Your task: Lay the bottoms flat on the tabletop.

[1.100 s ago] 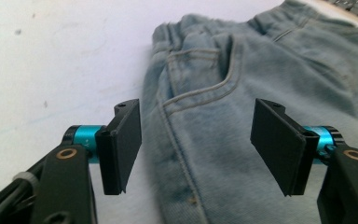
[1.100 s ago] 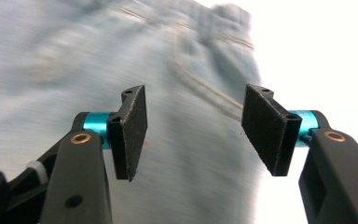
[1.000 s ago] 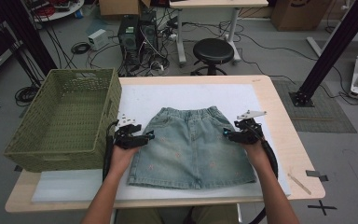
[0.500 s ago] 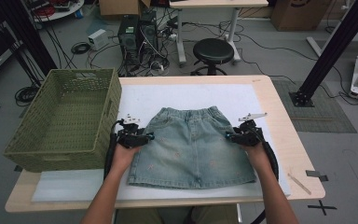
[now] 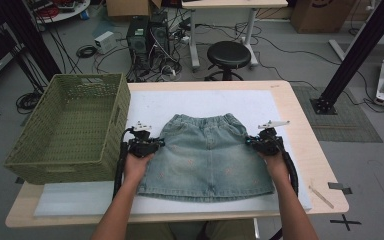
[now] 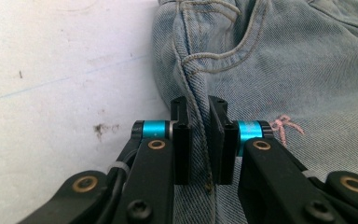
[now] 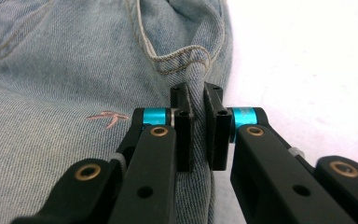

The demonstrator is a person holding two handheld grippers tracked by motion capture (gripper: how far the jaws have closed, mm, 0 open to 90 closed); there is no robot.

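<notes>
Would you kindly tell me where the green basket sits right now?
In the high view, the green basket sits at the table's left edge, just left of the denim skirt.

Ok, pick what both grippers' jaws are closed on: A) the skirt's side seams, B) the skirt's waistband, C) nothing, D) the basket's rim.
A: each gripper view shows the jaws pinching a side seam of the skirt, left gripper and right gripper alike.

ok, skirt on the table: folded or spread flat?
Spread flat: the denim skirt lies full width on the white mat, waistband away from the person, hem near; only its side seams are pinched up.
</notes>
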